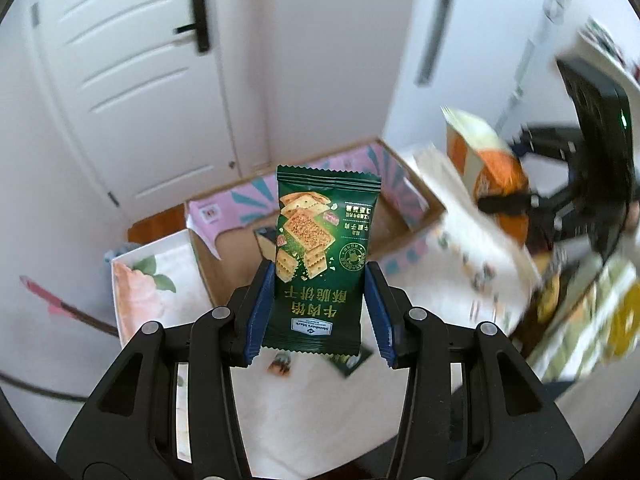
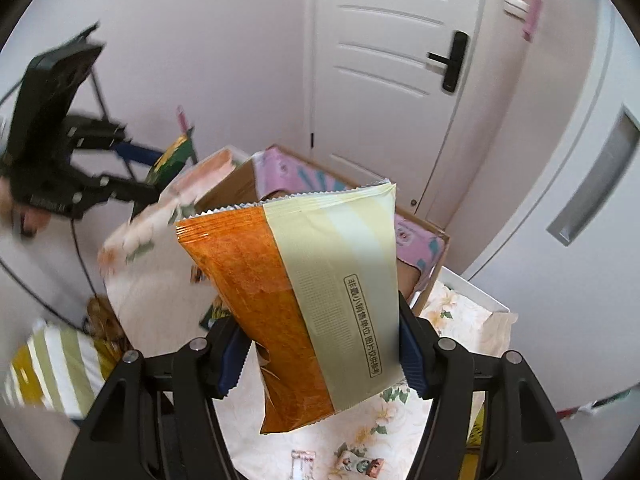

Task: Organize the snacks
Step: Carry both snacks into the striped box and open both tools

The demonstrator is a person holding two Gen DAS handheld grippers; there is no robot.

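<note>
The left gripper (image 1: 319,304) pinches a green cracker packet (image 1: 320,256) upright by its sides while the right gripper (image 2: 320,354) clamps an orange-and-cream snack bag (image 2: 296,300), both raised before the open cardboard box (image 1: 420,196) (apparently their destination).

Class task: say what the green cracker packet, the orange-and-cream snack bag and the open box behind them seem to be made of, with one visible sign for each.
Green cracker packet: glossy printed plastic film, probably; serrated sealed ends and sheen.
Orange-and-cream snack bag: thin plastic or foil-laminate film, apparently; zigzag seal, creases, soft shine.
Open box: corrugated cardboard, it seems; matte brown inside walls, pink printed outside.
</note>
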